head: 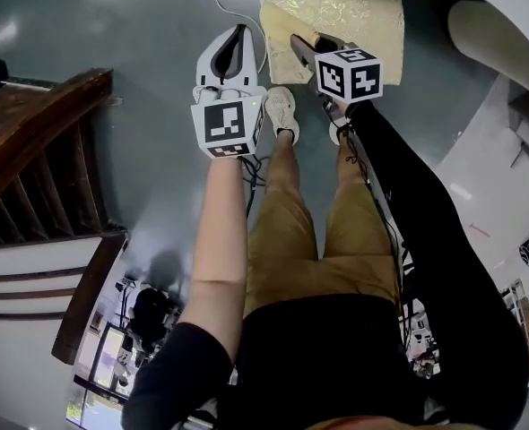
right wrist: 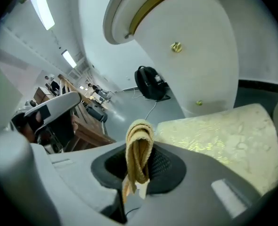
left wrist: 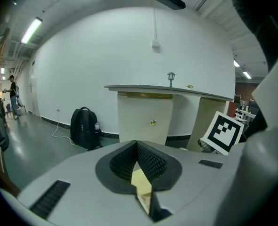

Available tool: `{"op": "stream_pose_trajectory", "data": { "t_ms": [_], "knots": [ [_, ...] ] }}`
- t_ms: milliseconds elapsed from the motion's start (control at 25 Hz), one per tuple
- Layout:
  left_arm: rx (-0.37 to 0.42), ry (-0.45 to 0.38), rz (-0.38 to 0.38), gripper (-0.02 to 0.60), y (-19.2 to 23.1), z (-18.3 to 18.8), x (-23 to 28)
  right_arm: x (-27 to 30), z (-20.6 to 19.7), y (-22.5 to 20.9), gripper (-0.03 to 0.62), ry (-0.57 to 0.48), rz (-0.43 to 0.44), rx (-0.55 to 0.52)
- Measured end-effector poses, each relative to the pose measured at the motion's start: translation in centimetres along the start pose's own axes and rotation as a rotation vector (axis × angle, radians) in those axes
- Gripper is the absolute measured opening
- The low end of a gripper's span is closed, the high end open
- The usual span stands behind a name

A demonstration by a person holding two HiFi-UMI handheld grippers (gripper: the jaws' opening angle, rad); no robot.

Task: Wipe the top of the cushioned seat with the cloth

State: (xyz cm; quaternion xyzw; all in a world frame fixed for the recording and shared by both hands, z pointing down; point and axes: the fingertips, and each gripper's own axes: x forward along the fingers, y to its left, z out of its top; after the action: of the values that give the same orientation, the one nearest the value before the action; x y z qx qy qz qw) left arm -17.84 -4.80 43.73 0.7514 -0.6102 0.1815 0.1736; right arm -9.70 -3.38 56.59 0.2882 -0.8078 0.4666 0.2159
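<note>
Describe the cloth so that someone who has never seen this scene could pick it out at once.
Find the pale yellow cushioned seat on the floor ahead of the person's feet. The right gripper reaches over its near corner, and the cloth is the folded mustard strip pinched between its jaws, darker and plainer than the seat's shiny patterned cover.

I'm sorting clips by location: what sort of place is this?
Probably a large indoor hall or lobby: a wide polished grey floor, long ceiling strip lights, and a white counter standing against a bare white wall.
</note>
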Motion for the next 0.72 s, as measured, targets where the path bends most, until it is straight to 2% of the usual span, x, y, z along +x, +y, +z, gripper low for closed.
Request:
{"op": "stream_pose_trajectory", "data": {
  "t_ms": [80, 280, 440, 720],
  "knots": [
    [-0.002, 0.005, 0.007, 0.008, 1.4, -0.6, -0.7, 2.4, -1.2, 1.1, 0.058, 0.050, 0.008, 0.033],
    [-0.027, -0.008, 0.002, 0.008, 3.3, -1.0, -1.7, 5.0, -3.5, -1.8, 0.058, 0.165, -0.175, 0.055],
    [-0.035, -0.009, -0.007, 0.008, 3.5, -1.1, -1.6, 3.6, -3.5, -5.0, 0.058, 0.149, -0.275, 0.088],
    [-0.021, -0.013, -0.059, 0.008, -0.7, 0.3, 0.1, -2.0, -2.5, -12.6, 0.058, 0.097, -0.394, 0.134]
  ]
}}
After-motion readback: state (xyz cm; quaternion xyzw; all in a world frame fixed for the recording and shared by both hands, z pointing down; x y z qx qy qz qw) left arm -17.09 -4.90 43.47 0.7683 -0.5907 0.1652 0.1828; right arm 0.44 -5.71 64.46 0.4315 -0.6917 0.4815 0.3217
